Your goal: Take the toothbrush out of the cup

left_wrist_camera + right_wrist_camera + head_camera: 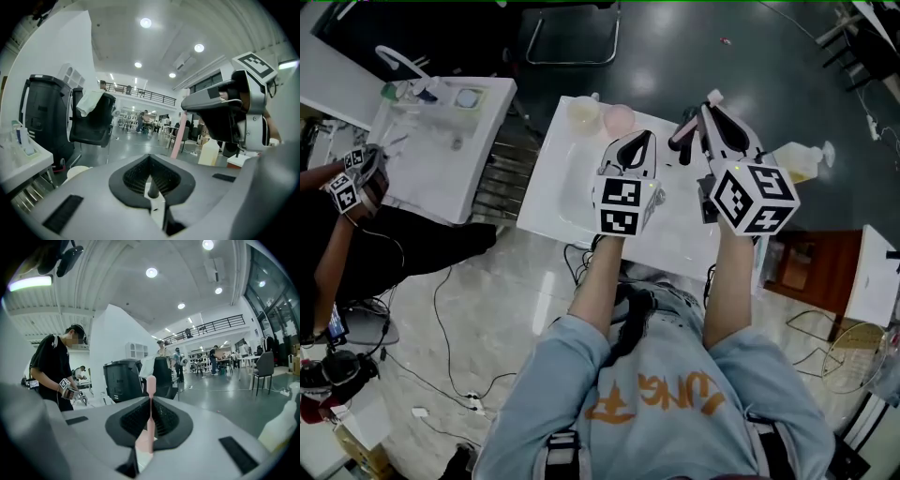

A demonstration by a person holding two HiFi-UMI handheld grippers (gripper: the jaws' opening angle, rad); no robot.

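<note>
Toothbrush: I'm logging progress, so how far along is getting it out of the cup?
Done: the toothbrush is lifted clear of the pink cup and cream cup. In hand: the right tongs are shut on it; the left tongs are shut, empty. Left: probably nothing but setting it down.

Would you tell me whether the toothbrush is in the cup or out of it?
Out. The right tool is shut on the pink toothbrush, held apart from the pink cup and the pale cup.
</note>
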